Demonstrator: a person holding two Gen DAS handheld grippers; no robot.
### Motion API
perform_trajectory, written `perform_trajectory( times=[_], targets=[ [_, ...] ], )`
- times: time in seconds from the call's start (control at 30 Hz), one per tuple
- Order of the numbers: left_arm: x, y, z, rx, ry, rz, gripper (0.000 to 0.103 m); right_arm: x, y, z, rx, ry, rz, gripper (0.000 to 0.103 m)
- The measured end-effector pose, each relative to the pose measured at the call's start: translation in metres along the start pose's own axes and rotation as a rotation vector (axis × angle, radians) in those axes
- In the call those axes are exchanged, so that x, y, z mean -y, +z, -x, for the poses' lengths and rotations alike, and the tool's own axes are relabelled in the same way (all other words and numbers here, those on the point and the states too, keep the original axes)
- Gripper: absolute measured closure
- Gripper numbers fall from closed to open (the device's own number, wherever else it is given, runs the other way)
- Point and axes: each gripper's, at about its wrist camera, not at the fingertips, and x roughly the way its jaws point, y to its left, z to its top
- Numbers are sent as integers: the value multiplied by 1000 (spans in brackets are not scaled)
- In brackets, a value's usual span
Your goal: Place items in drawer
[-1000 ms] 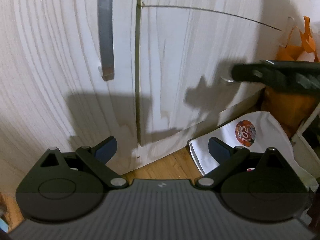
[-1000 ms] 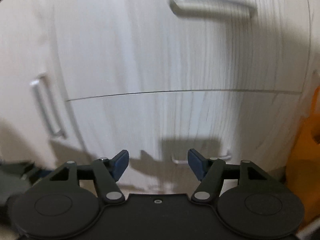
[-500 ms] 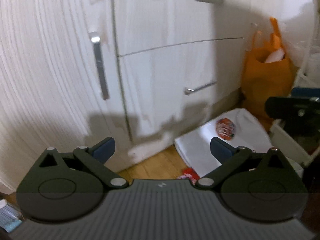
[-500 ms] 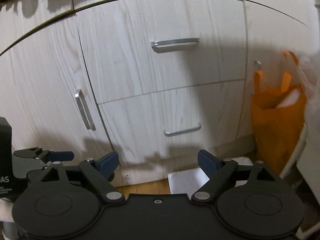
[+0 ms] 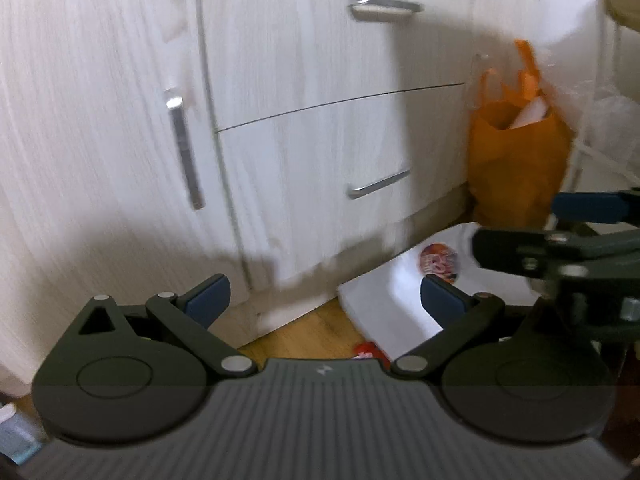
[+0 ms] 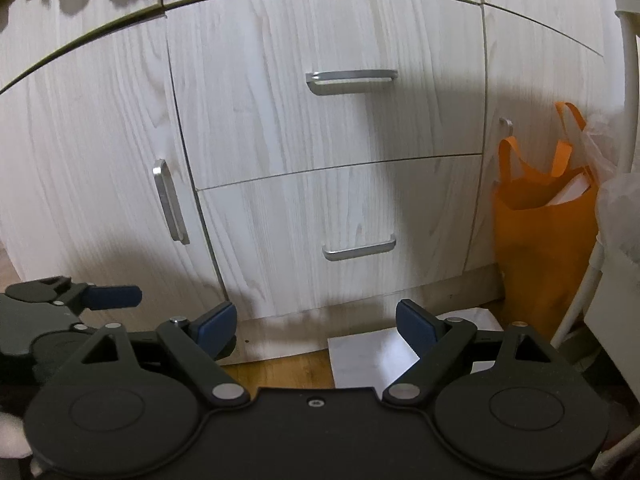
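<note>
A white wood-grain cabinet has two shut drawers: the upper drawer (image 6: pixel 328 128) with its metal handle (image 6: pixel 352 78) and the lower drawer (image 6: pixel 344 224) with its handle (image 6: pixel 359 249). They also show in the left wrist view, upper drawer (image 5: pixel 320 64) and lower drawer (image 5: pixel 320 160). My left gripper (image 5: pixel 324 300) is open and empty, low near the floor. My right gripper (image 6: pixel 316 322) is open and empty, facing the drawers from a short distance. Each gripper shows at the edge of the other's view.
A cabinet door with a vertical handle (image 6: pixel 170 202) is left of the drawers. An orange bag (image 6: pixel 544 236) hangs at the right. A white bag with a round sticker (image 5: pixel 400 300) and a small red item (image 5: pixel 366 350) lie on the wooden floor. A white rack (image 6: pixel 624 120) stands far right.
Both grippers have pulled back from the cabinet front, so both drawers and the orange bag have come into full view. Both stayed open and empty.
</note>
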Motion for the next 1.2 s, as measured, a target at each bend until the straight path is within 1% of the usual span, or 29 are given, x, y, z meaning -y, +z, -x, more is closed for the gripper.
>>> perform_trajectory(
  times=[0.1, 0.27, 0.33, 0.37, 0.47, 0.57, 0.7, 0.83, 1.0, 1.13, 1.2],
  targets=[
    [4, -3, 0, -1, -20, 9, 0, -3, 0, 1, 7, -4, 9, 13],
    [13, -6, 5, 0, 6, 6, 0, -4, 2, -2, 8, -8, -3, 13],
    [17, -8, 7, -13, 23, 1, 0, -3, 2, -4, 4, -14, -9, 13],
    [19, -10, 6, -22, 35, -1, 0, -2, 1, -5, -5, -20, -15, 13],
    [22, -11, 1, -45, 106, -4, 0, 0, 1, -9, -29, -36, -24, 13],
    [26, -11, -5, -74, 172, -17, 0, 4, 1, -10, -30, -39, -34, 13],
    [31, -13, -10, -91, 212, -42, 0, 8, 0, -7, -28, -33, -46, 13],
    [34, -14, -10, -84, 184, -46, 0, 8, 0, -6, -28, -33, -44, 13],
    [38, -16, -8, -40, 210, -54, 0, 7, 0, -8, -32, -33, -43, 13],
    [39, -18, -8, -32, 208, -74, 0, 5, -1, -9, -33, -31, -43, 13],
    [39, -19, -7, -32, 194, -70, 0, 5, -1, -9, -33, -30, -43, 13]
  ],
)
